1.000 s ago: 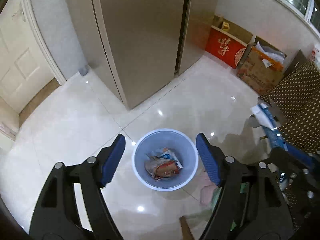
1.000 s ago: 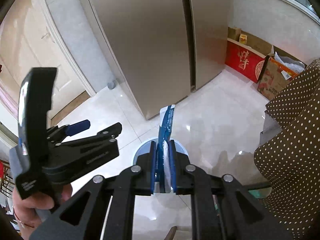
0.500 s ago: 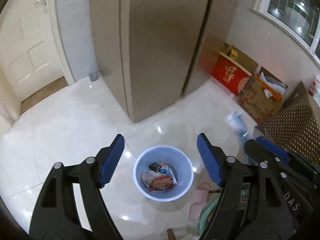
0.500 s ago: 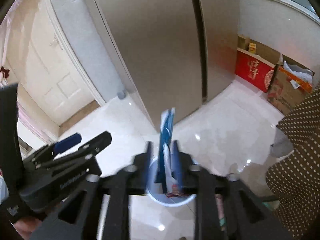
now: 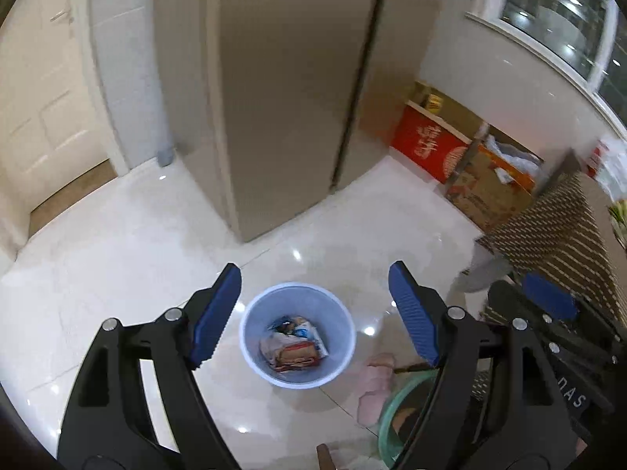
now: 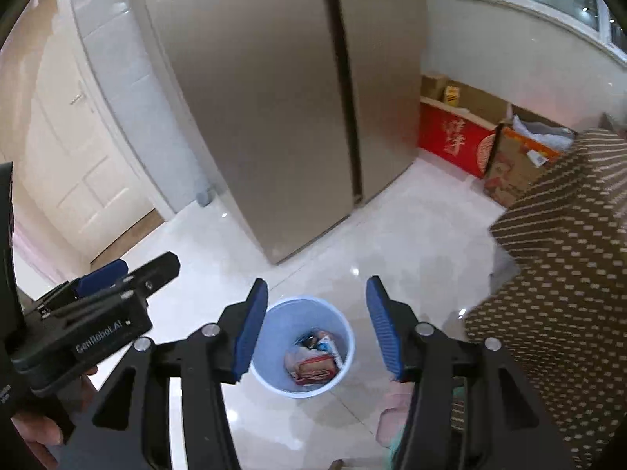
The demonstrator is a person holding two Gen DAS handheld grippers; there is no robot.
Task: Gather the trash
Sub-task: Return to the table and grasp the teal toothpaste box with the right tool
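A light blue bin [image 5: 298, 335] stands on the white tiled floor and holds wrappers and packets [image 5: 294, 346]. It also shows in the right wrist view [image 6: 303, 346] with the trash [image 6: 315, 362] inside. My left gripper [image 5: 315, 313] is open and empty, high above the bin. My right gripper [image 6: 317, 327] is open and empty, also above the bin. The left gripper's body [image 6: 90, 313] shows at the left of the right wrist view. The right gripper's body [image 5: 548, 325] shows at the right of the left wrist view.
A tall beige fridge [image 5: 282, 98] stands behind the bin. A red box [image 5: 427, 145] and cardboard boxes [image 5: 490, 188] line the far wall. A brown dotted tablecloth [image 6: 556, 274] hangs at the right. A white door [image 5: 35, 109] is at the left. A pink slipper [image 5: 374, 384] lies beside the bin.
My right gripper was shut on a blue and white packet; now it is open and empty. Both grippers have risen, so the bin looks smaller.
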